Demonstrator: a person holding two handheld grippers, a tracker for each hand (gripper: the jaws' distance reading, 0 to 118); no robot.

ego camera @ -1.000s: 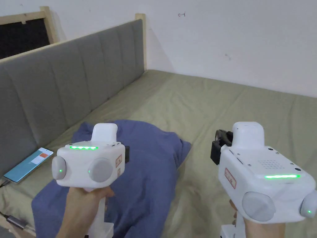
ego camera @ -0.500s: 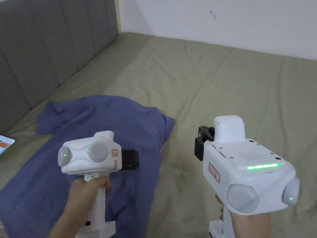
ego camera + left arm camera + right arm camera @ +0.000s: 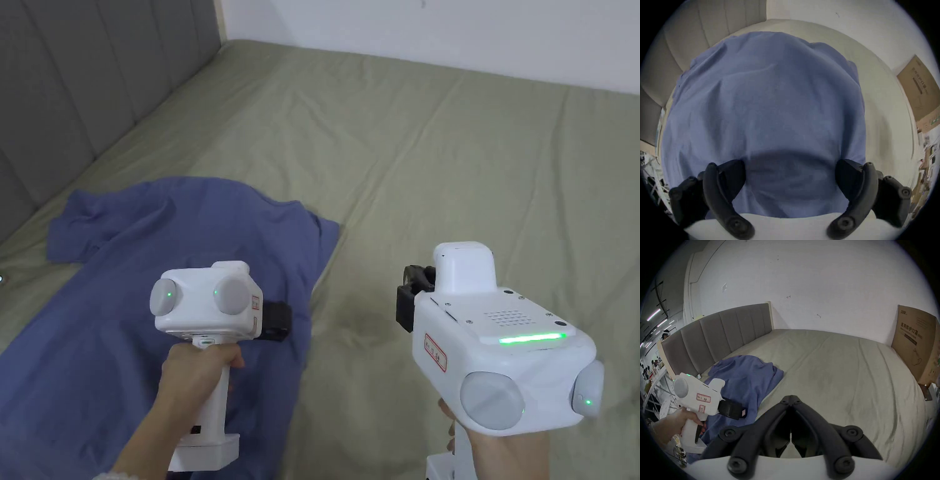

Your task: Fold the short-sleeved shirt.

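- The left gripper (image 3: 790,175) has its jaws spread wide, with nothing between them, and hangs above the blue shirt (image 3: 156,250).
- The right gripper (image 3: 791,400) has its jaws pressed together on nothing, over bare olive bed sheet (image 3: 450,156).
- The shirt lies rumpled and spread on the left part of the bed, near the grey padded headboard (image 3: 69,94) (one sleeve points that way).
- A cardboard box (image 3: 916,344) stands at the bed's far right edge.

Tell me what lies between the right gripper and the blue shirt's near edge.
Bare olive bedsheet, seen in the head view: the right gripper, jaws together, hangs beside the blue shirt, apart from it.
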